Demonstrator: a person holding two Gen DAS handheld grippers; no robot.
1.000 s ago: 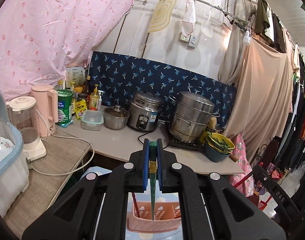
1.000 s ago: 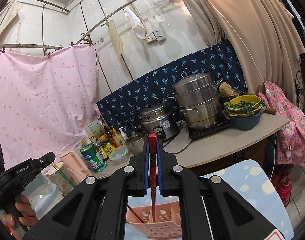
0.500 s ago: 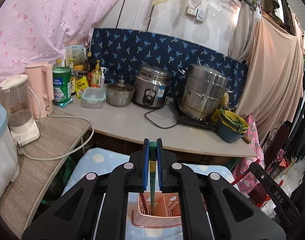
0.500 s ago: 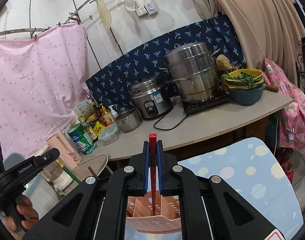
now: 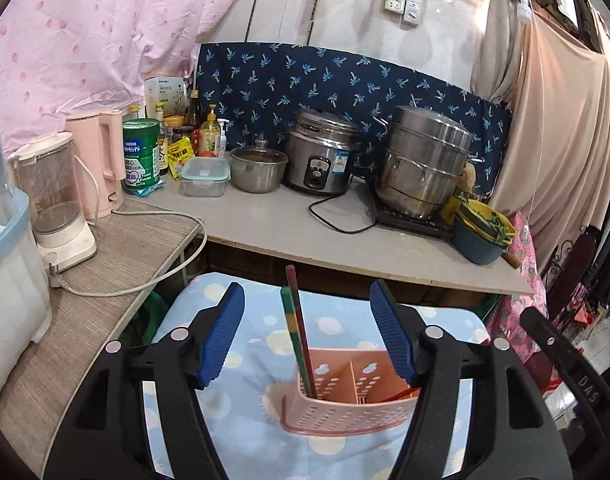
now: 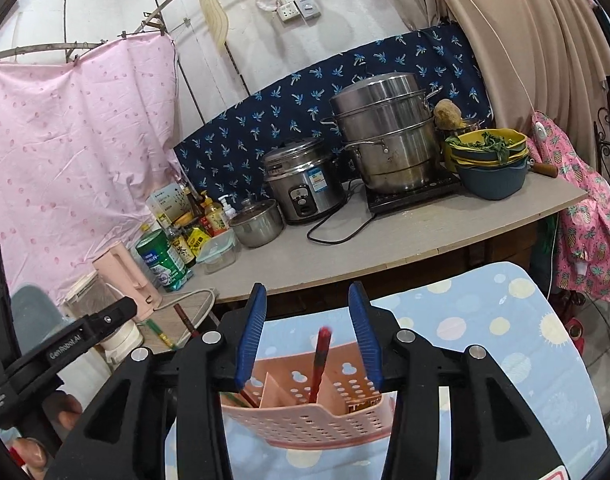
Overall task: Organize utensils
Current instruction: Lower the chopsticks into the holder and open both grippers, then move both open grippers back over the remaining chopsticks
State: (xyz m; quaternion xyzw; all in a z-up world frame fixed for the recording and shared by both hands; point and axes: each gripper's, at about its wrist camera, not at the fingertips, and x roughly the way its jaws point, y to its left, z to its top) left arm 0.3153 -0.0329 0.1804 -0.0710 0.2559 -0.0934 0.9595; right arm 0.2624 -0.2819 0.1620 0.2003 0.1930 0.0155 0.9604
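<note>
Letting go cleanly is the step in hand: the left gripper (image 5: pixel 307 338) has just been opening, its jaws now wide and clear of the green chopstick (image 5: pixel 295 340), which stands in the left compartment of the pink holder (image 5: pixel 345 412) beside a dark red one. The right gripper (image 6: pixel 307 336) has also just been opening, partly spread, pads off the red chopstick (image 6: pixel 319 364) in a middle compartment. Both should lift straight up so nothing tips. Beyond the spotted cloth (image 5: pixel 233 364), the counter (image 5: pixel 273 220) with its rice cooker (image 5: pixel 321 152) stays well apart.
</note>
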